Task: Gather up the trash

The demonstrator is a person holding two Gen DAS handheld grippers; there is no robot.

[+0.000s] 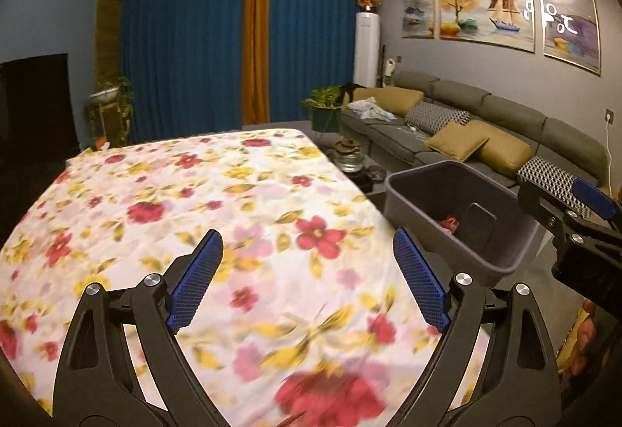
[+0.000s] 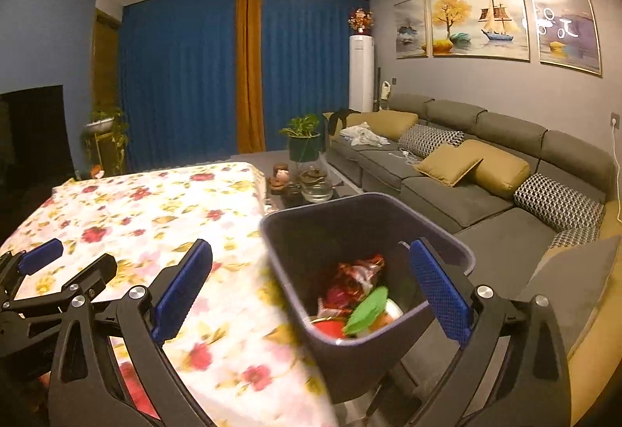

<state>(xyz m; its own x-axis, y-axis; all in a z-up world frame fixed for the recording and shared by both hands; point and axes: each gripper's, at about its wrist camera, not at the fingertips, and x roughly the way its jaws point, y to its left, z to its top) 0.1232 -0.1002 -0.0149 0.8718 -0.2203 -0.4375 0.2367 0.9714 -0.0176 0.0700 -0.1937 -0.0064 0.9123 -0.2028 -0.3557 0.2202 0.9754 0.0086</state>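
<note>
Both tongs, left tongs (image 1: 307, 279) and right tongs (image 2: 311, 295), gape empty above our floral desk (image 1: 194, 201); the bin (image 2: 350, 361) stands beside it, its trash (image 2: 357, 295) plain only from the right wrist.

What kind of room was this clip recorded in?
Most likely a home living room: a long grey sectional sofa with mustard cushions, three framed paintings above it, and blue floor-length curtains.

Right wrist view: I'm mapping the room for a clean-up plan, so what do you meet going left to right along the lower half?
Left gripper → floral tablecloth → trash bin holding wrappers and a green lid → grey sofa.
</note>
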